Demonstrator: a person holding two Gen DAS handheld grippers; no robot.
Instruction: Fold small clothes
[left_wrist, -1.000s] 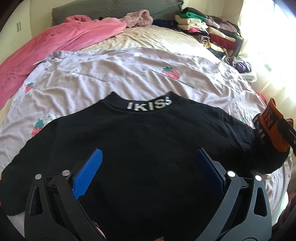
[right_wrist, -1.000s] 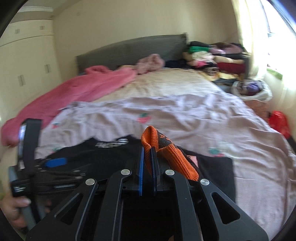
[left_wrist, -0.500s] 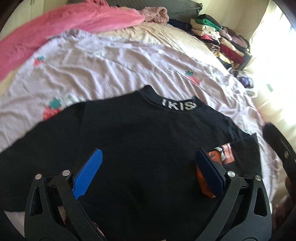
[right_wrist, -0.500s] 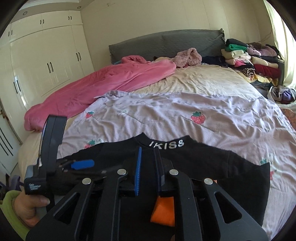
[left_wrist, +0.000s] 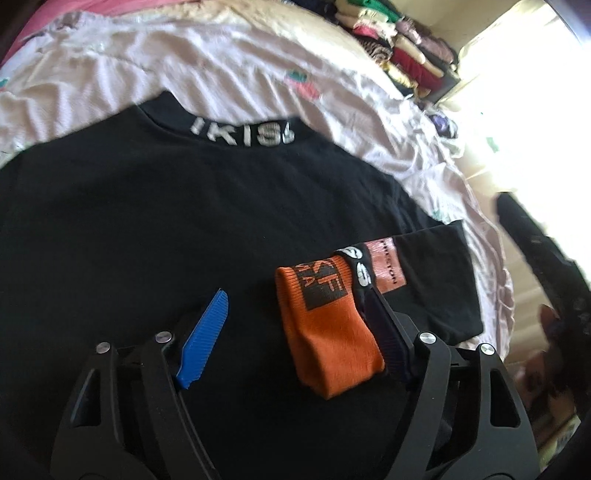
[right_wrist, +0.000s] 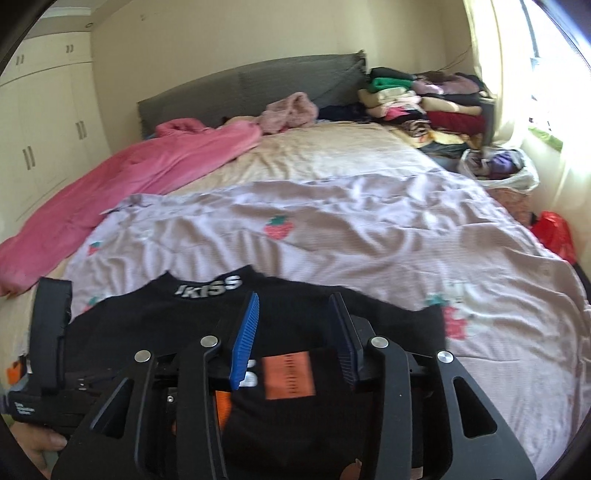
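Observation:
A black sweatshirt (left_wrist: 184, 221) with IKISS on its collar (left_wrist: 240, 129) lies flat on the bed. Its right sleeve is folded across the body, and the orange cuff (left_wrist: 325, 332) rests on the black cloth. My left gripper (left_wrist: 295, 295) points down at it with its jaws closing. The cuff lies between them against the right finger (left_wrist: 384, 332), while the blue left pad (left_wrist: 207, 339) stands apart. My right gripper (right_wrist: 294, 297) hovers over the folded sleeve and its orange patch (right_wrist: 290, 374), jaws opening, nothing between them.
The lilac strawberry sheet (right_wrist: 369, 229) covers the bed beyond the collar. A pink blanket (right_wrist: 147, 166) lies at the far left and stacked folded clothes (right_wrist: 424, 99) at the far right. A white bag (right_wrist: 498, 170) and a red bag (right_wrist: 554, 229) sit beside the bed.
The right gripper carried the orange cuff over onto the sweatshirt's body, let it go and opened. The left gripper tilted down and its jaws narrowed around the cuff.

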